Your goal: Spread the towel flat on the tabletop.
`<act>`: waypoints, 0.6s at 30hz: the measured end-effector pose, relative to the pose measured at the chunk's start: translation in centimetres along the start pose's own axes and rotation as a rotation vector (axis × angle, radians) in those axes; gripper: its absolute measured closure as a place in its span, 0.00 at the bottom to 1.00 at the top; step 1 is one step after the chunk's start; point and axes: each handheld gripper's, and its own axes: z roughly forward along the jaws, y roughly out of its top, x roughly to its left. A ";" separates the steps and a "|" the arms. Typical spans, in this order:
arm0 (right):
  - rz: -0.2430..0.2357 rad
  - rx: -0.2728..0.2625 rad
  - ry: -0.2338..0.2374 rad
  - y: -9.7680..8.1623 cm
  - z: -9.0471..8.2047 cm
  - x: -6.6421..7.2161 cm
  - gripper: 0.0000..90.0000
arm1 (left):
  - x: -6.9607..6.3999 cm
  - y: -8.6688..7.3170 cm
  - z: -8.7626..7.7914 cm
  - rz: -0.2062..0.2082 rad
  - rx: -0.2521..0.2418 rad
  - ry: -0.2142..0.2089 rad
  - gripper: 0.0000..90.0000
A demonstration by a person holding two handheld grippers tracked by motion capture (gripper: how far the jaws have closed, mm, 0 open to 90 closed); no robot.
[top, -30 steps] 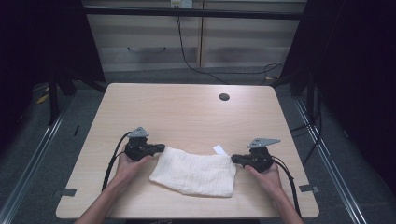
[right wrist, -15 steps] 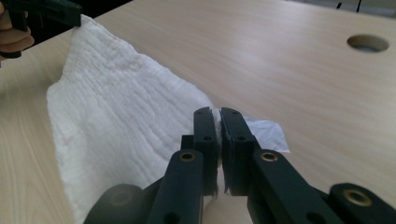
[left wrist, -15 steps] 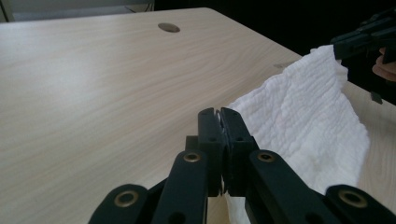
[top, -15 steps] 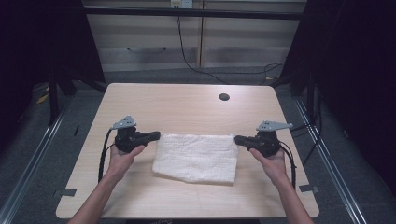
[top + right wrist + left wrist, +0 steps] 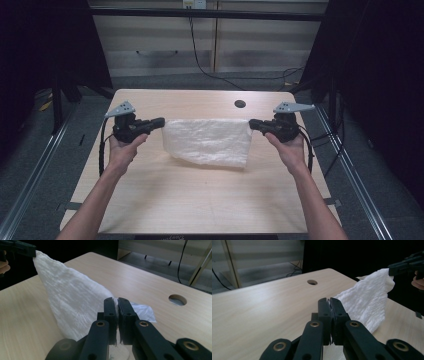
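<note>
Hanging between both grippers: white cloth (image 5: 207, 141) | left gripper (image 5: 161, 121) jaws clamp one corner | right gripper (image 5: 251, 123) jaws clamp the other

Right tool (image 5: 117, 302) clamped on corner of white towel (image 5: 72, 305), jaws pressed together. Towel stretched upward to far corner, pinched by left tool (image 5: 21, 250) at top left. Round hole (image 5: 177, 300) in desk (image 5: 140, 277) at right.
</note>
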 end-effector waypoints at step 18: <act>-0.009 -0.100 -0.096 9.6 0.2 -2.6 0.97 | 2.0 10.2 0.3 0.031 -0.097 0.082 0.98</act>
